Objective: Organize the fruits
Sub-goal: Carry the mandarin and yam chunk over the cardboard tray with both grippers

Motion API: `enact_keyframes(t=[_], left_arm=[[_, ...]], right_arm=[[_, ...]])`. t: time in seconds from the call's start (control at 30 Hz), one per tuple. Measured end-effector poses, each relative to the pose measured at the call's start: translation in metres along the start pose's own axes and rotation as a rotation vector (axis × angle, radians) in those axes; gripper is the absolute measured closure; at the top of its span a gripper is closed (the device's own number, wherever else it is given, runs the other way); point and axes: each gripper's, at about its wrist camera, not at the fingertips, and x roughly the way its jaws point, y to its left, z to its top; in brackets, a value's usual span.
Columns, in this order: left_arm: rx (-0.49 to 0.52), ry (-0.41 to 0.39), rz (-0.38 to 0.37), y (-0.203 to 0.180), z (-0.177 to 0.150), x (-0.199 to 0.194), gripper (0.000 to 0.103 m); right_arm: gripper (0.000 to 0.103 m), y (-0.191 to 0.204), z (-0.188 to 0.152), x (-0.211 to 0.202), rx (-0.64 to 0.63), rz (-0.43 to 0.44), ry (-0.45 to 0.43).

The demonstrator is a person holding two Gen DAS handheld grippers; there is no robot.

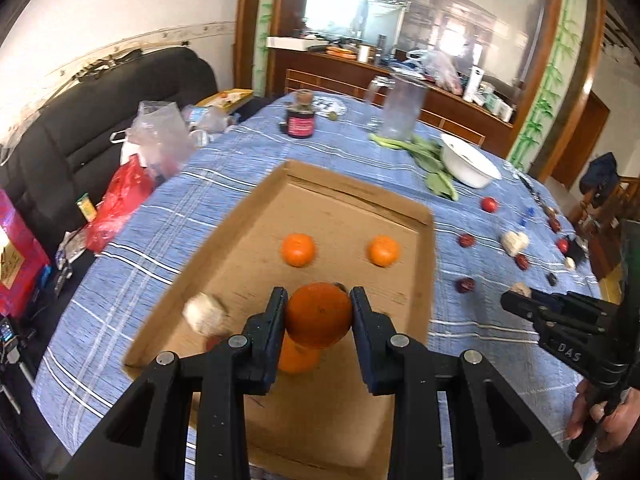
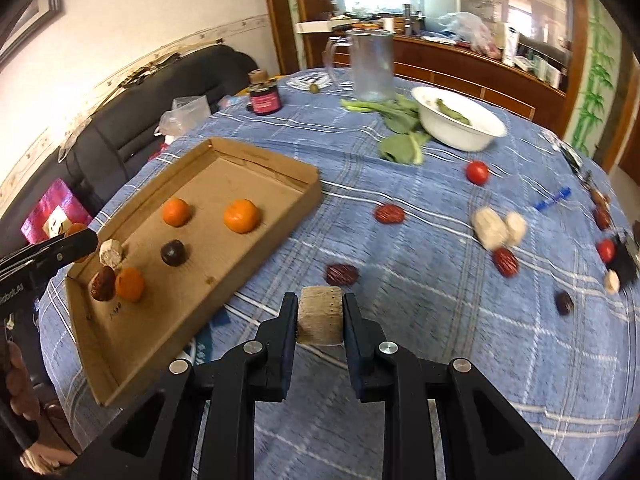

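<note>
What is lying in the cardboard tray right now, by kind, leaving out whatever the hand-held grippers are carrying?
Oranges: 3
Dark round fruit: 1
Red date: 1
Pale chunk: 1
Total: 6

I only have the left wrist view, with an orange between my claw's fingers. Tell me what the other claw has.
Observer: The right claw is shut on a pale beige, squarish chunk, above the blue checked tablecloth, not over the shallow cardboard tray.
Operator: Tell me what my orange hides in the tray.
Observer: A dark, round purple-brown fruit sits mid-tray, nearer than the two small oranges.
Operator: List what lies beside the pale chunk in the tray.
Observer: A wrinkled dark red date lies just below the pale chunk in the tray, against another orange.
</note>
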Motion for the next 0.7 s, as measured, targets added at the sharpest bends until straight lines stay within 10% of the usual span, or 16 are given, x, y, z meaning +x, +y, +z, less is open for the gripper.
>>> enact_keyframes(t=[0.7], left_arm=[[-0.037, 0.087, 0.086, 0.044, 0.027, 0.064, 0.072]], right_arm=[[0.079, 0.061, 0.083, 0.081, -0.053, 0.135, 0.035]])
